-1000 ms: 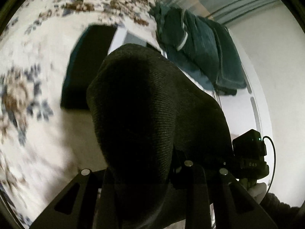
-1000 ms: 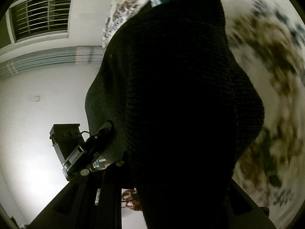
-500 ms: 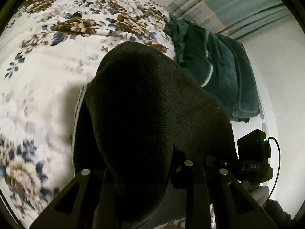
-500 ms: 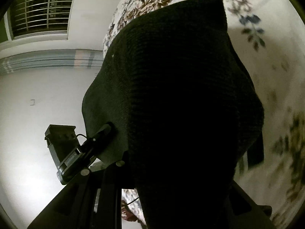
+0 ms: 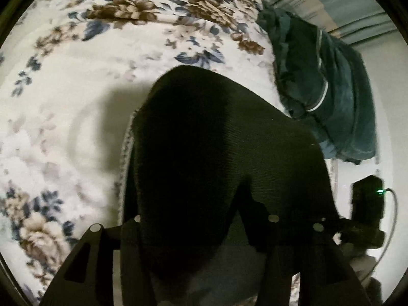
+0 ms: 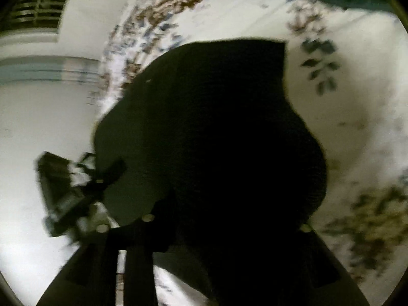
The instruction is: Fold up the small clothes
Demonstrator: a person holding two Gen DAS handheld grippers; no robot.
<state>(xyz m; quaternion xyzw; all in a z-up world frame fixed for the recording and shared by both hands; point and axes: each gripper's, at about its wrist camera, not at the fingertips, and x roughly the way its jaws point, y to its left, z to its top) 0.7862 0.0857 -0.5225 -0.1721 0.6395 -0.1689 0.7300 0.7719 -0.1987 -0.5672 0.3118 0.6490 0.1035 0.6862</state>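
A dark knitted garment (image 5: 204, 140) drapes over my left gripper (image 5: 201, 204) and hangs down onto the floral bedspread (image 5: 76, 127). The left jaws are opening, and the cloth lies slack between the spread fingers (image 5: 278, 255). In the right wrist view the same garment (image 6: 216, 127) covers most of my right gripper (image 6: 224, 216). Its jaws are opening too, with cloth between them and the fingertips hidden. Both grippers point steeply down at the bed.
A teal blanket (image 5: 318, 89) is heaped at the bed's far right edge. The right gripper's body (image 5: 367, 216) with a green light and cable shows beside the garment. A barred window (image 6: 38, 7) and a white wall lie beyond the bed.
Both grippers came down closer to the bedspread with the garment. Their fingers now stand wider apart than half a second ago, and the cloth sags between them.
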